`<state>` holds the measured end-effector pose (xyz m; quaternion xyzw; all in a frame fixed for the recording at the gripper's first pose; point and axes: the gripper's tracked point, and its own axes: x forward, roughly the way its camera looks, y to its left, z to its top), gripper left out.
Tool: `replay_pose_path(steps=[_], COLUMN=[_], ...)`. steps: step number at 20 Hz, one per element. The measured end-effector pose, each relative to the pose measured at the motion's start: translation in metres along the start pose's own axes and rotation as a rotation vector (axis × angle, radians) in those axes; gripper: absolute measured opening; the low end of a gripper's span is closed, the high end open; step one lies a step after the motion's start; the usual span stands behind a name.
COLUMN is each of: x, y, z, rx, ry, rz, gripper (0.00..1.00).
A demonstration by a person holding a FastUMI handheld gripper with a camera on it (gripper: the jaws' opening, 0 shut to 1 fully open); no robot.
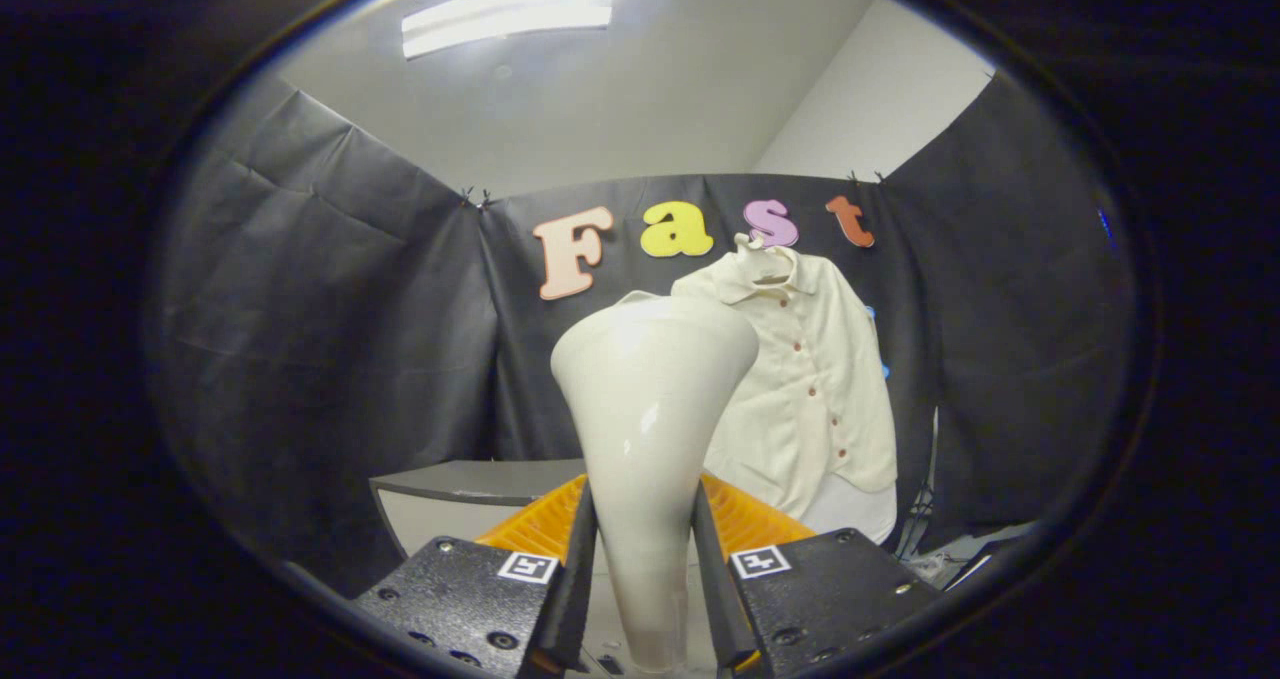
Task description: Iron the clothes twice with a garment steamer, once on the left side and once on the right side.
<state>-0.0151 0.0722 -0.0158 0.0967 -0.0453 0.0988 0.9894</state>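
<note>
1. Gripper (643,559) clamped on garment steamer (650,429); both fingers pressing its narrow handle, one each side.
2. Steamer upright btwn fingers, handle slim low down, flaring to wide rounded head above the tips. Glossy off-white body.
3. Head pointed fwd/up, well short of shirt; no contact w/ fabric visible.
4. Shirt (815,379) cream, collared, row of small dark buttons down front, hanging on back wall of booth beyond fingers, slightly right of steamer head.
5. Steamer head overlapping shirt's near sleeve side in view; that part of shirt hidden behind it.
6. Shirt hem hanging down to about table lvl; lower corner pale, can't tell if touching anything.
7. Grey table (470,479) ahead of fingers, below shirt, left of steamer handle.
8. Ribbed orange part (745,519) just behind the fingers on both sides of handle; can't tell what it belongs to.
9. Ceiling light (510,14) overhead, on.
</note>
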Motion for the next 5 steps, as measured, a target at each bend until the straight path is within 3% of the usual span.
replay_pose_path(steps=[5], x=[-0.0067], y=[0.0011], z=[-0.0069], rx=[-0.027], ry=[0.003], rz=[-0.004], gripper=[0.48])
